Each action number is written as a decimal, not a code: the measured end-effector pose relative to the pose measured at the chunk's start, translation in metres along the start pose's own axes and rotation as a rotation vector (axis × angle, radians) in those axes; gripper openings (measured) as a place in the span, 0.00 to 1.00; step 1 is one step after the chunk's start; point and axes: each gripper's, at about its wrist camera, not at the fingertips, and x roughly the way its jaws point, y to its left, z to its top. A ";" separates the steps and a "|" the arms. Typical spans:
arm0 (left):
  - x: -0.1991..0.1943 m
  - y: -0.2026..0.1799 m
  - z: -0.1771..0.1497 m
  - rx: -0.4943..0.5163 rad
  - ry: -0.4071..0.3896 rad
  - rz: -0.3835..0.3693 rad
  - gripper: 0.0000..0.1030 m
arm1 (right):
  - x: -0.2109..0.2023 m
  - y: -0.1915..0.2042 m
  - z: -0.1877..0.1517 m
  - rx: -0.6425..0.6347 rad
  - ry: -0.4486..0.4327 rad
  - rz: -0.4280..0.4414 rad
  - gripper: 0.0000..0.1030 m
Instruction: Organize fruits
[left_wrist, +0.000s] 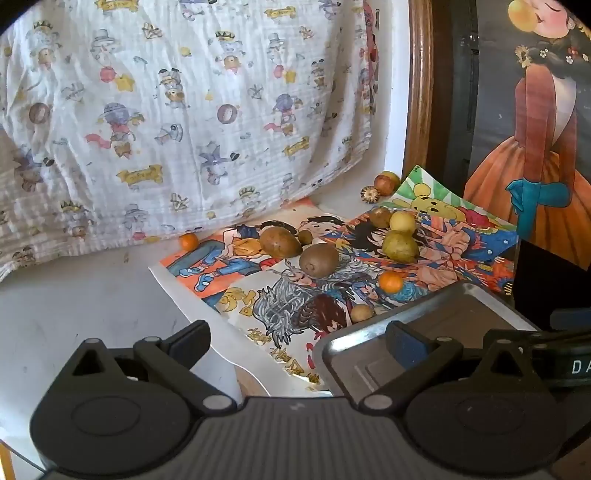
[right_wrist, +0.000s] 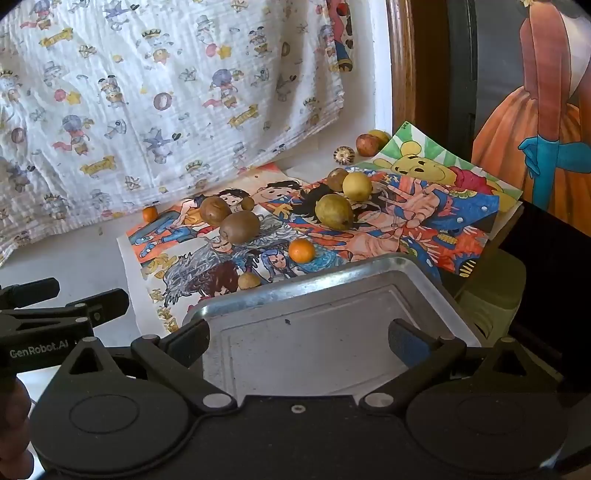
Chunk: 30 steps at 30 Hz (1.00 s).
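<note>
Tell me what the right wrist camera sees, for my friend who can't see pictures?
An open right gripper hovers over an empty metal tray. Beyond it, fruits lie scattered on colourful cartoon drawings: two small oranges, brown kiwis and yellow-green fruits. A cartoon-print cloth hangs behind.

White tabletop (left_wrist: 92, 295), scuffed, carries overlapping cartoon posters (right_wrist: 424, 218) ahead of the fingers. Metal tray (right_wrist: 314, 280) lies on the posters' near edge, under the right fingers. Off the posters, directly on the tabletop: small orange (left_wrist: 188, 241) ahead-left by the printed cloth (left_wrist: 166, 110); reddish-brown fruit (right_wrist: 367, 144) and striped round seed (right_wrist: 341, 154) far ahead.
</note>
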 end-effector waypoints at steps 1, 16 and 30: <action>0.000 0.000 0.000 0.002 0.000 0.000 1.00 | 0.000 0.000 0.000 0.001 -0.001 0.001 1.00; 0.000 0.000 0.000 0.007 -0.002 0.007 1.00 | -0.001 0.001 0.000 0.002 -0.006 0.006 1.00; -0.002 0.007 -0.001 0.006 -0.002 0.008 1.00 | -0.001 0.001 0.000 0.001 -0.007 0.006 1.00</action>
